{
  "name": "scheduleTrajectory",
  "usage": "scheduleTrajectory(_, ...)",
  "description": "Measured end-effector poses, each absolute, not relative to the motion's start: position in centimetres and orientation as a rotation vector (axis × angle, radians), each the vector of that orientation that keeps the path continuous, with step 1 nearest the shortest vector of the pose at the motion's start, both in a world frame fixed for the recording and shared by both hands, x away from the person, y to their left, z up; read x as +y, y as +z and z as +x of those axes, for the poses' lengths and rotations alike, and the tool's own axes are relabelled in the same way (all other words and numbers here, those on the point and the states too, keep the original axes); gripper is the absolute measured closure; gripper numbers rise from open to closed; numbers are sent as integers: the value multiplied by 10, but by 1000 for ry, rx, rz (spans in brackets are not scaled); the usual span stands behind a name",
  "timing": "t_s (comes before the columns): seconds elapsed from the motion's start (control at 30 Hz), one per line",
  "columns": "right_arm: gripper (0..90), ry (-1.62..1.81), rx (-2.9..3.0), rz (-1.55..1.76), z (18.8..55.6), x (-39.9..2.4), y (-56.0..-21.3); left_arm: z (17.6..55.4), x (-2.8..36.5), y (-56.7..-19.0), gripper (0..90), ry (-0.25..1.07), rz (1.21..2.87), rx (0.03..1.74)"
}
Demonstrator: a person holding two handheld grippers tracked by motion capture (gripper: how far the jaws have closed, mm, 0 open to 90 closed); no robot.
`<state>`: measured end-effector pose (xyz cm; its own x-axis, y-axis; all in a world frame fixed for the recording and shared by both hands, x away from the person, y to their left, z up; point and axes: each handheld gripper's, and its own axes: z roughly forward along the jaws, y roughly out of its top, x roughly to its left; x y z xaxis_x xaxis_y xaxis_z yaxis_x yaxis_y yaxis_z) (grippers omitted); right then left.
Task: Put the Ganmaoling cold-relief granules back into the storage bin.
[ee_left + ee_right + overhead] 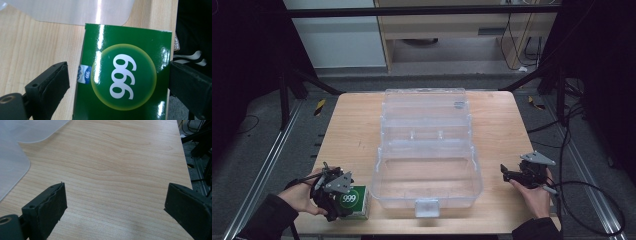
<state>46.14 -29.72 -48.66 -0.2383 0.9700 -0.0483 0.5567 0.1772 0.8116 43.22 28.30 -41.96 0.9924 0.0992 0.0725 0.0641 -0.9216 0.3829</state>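
Observation:
A glossy green carton [355, 203] printed with "999" in a yellow-ringed circle lies at the table's front left corner. My left gripper [343, 198] is over it, and in the left gripper view the carton [125, 72] lies between the two black jaws. My left gripper [118, 72] is open: a strip of bare wood shows between the left pad [58, 80] and the carton's edge, while the right pad sits at the carton's other edge. My right gripper [507, 173] hovers open at the front right, and in its own view the right gripper [115, 195] has only wood between its jaws.
A large clear plastic case [427, 150] stands open in the middle of the wooden table [352, 130], lid laid back, latch at the front. Its corner shows near the carton [75, 12] and left of the right gripper [12, 162]. Cables trail off the table's right side.

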Motion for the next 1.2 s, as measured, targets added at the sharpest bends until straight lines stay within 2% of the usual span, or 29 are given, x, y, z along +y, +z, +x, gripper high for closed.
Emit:
scheduleTrajectory(0.57,42,913,1883,1435,462,-296,-487,437,277,-437,91,48,2770,116)
scheduleTrajectory(0.8,43,912,1887,1434,462,-296,-488,437,278,-434,130,37,2775,121)
scheduleTrajectory(1.2,48,915,1894,1433,462,-296,-488,439,280,-415,138,60,2774,145)
